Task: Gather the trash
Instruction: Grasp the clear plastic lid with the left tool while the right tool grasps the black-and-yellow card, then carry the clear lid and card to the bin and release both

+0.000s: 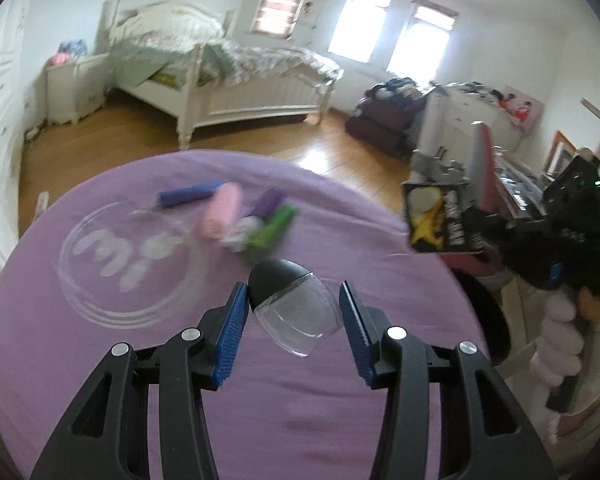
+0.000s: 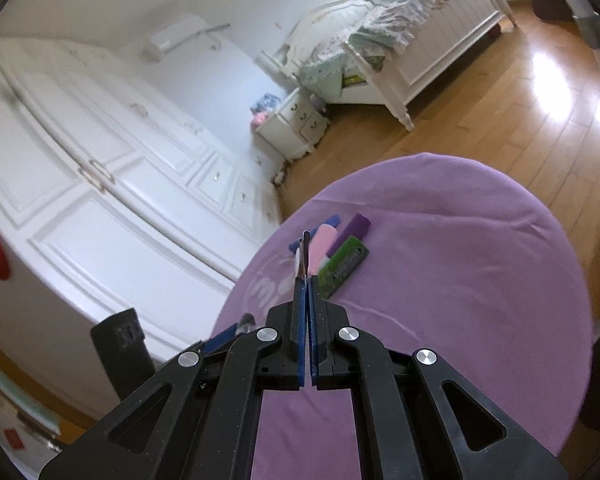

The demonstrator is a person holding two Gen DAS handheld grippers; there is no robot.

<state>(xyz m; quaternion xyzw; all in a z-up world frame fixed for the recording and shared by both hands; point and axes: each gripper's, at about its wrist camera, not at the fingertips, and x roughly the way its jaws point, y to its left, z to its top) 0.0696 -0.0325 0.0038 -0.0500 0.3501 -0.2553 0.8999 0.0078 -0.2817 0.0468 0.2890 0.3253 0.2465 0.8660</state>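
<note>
My left gripper (image 1: 293, 303) is open, its blue pads on either side of a clear plastic cup with a black dome lid (image 1: 292, 308); whether the pads touch it is unclear. The cup lies tilted over the purple-covered round table (image 1: 140, 360). Beyond it lies a pile of trash: a blue roll (image 1: 188, 196), a pink roll (image 1: 222, 216), a purple piece (image 1: 268, 202) and a green packet (image 1: 274, 228). My right gripper (image 2: 305, 280) is shut on a thin flat card-like piece (image 2: 305, 254), held edge-on above the table. The green packet (image 2: 342, 270) lies just right of it.
A black box (image 1: 440, 216) with yellow and white items is held up at the right by my right gripper's hand. A white bed (image 1: 228, 92), a nightstand (image 1: 74, 88) and wardrobes (image 2: 100, 168) stand around on the wooden floor (image 2: 480, 112).
</note>
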